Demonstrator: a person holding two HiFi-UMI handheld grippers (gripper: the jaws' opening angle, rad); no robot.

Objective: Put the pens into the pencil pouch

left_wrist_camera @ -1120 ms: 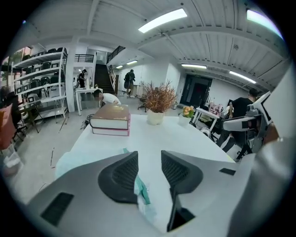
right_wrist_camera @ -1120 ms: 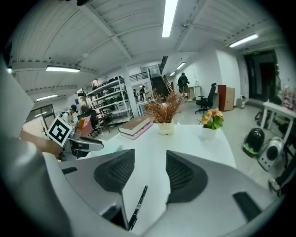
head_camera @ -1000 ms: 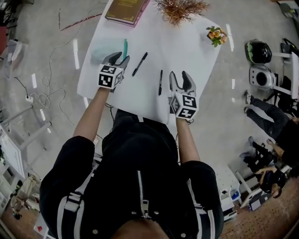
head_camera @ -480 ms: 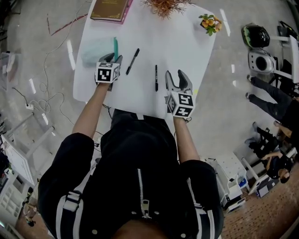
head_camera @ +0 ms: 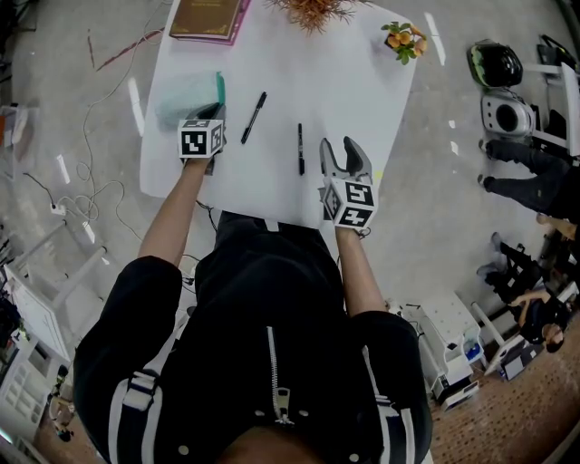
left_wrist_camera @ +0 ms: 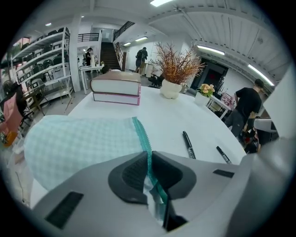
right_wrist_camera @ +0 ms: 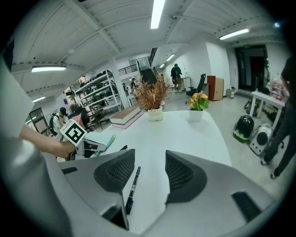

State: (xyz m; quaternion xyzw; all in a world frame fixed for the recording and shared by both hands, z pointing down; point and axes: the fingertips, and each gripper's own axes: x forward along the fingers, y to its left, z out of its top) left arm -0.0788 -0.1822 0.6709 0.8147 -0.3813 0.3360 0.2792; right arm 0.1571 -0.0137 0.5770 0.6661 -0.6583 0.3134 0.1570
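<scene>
A pale green checked pencil pouch (head_camera: 184, 94) with a teal zipper edge lies at the white table's left side. My left gripper (head_camera: 216, 111) is at its near right corner. In the left gripper view its jaws are closing, and the pads press on the zipper edge (left_wrist_camera: 149, 155) of the pouch (left_wrist_camera: 78, 143). Two black pens lie on the table, one (head_camera: 254, 118) slanted beside the pouch, one (head_camera: 301, 148) straight in the middle. My right gripper (head_camera: 345, 150) stands open just right of the middle pen, which shows by its left jaw (right_wrist_camera: 132, 187).
A thick book (head_camera: 207, 16), a dried plant in a white pot (head_camera: 313, 9) and a small flower pot (head_camera: 403, 38) stand along the table's far edge (head_camera: 362, 100). A helmet (head_camera: 496, 65) and people are on the floor to the right.
My left gripper came down onto the pouch's near corner and its jaws closed on the zipper edge. The right gripper stayed open beside the middle pen.
</scene>
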